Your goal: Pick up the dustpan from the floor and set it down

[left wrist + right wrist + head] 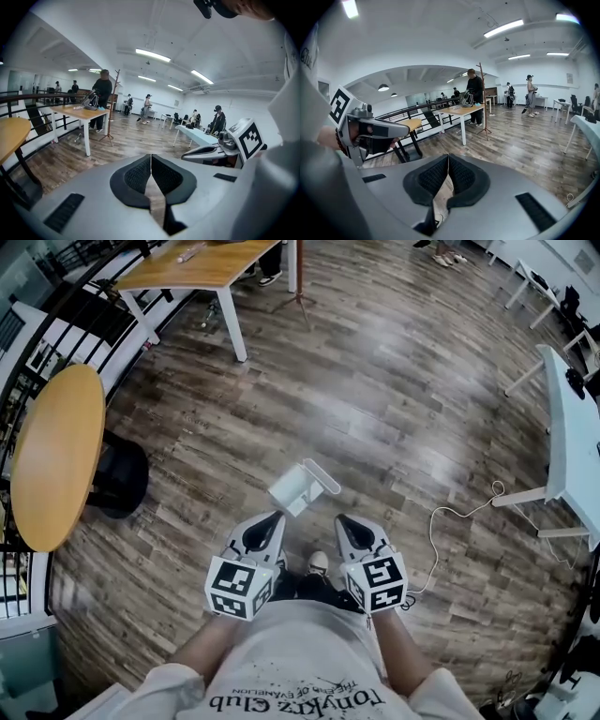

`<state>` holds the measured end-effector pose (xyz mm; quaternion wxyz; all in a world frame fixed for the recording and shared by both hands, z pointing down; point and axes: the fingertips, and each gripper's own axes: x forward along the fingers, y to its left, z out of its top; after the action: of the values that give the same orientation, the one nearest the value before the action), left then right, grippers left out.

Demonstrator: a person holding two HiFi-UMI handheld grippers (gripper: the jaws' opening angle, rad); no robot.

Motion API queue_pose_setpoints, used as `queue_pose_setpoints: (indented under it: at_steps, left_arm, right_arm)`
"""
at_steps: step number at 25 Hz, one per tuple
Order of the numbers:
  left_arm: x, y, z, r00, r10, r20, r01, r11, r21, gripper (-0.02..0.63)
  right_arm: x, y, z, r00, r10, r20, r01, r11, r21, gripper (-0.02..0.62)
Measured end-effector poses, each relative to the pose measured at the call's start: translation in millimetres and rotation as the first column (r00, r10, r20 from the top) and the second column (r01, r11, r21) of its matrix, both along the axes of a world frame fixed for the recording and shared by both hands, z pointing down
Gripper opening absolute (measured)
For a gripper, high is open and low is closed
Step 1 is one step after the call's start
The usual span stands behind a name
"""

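Approach step, before pickup: the dustpan [302, 486] lay on the floor [394, 381] well right of the round table [56, 456], my left gripper [275, 518] and right gripper [343, 521] both pinched shut and empty; next, I judged, one had to open and descend.

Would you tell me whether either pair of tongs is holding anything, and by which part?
Nothing is held: the left tongs and right tongs are both shut empty, and the white plastic dustpan lies untouched on the wooden floor.

Bright ceiling strip-lights (fisheye-warped edges)
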<state>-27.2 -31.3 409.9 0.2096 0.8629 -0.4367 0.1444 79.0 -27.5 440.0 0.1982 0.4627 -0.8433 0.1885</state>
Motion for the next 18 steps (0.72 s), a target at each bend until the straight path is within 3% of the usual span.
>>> queue_pose_setpoints:
  at_steps: [16, 17, 18]
  left_arm:
    - [-10, -57, 39, 1.000, 0.009, 0.008, -0.009, 0.999, -0.034, 0.025]
    - [-11, -59, 42, 1.000, 0.007, 0.008, -0.007, 0.999, -0.040, 0.025]
    - [-12, -62, 46, 1.000, 0.005, 0.009, -0.005, 0.999, -0.046, 0.026]
  right_arm:
    - [-5, -70, 53, 0.991, -0.046, -0.124, 0.035, 0.995, -0.089, 0.029]
    - [-6, -73, 58, 0.990, -0.052, -0.127, 0.040, 0.994, -0.099, 0.040]
    - [-6, -75, 62, 0.990, -0.060, -0.131, 0.046, 0.993, -0.109, 0.095]
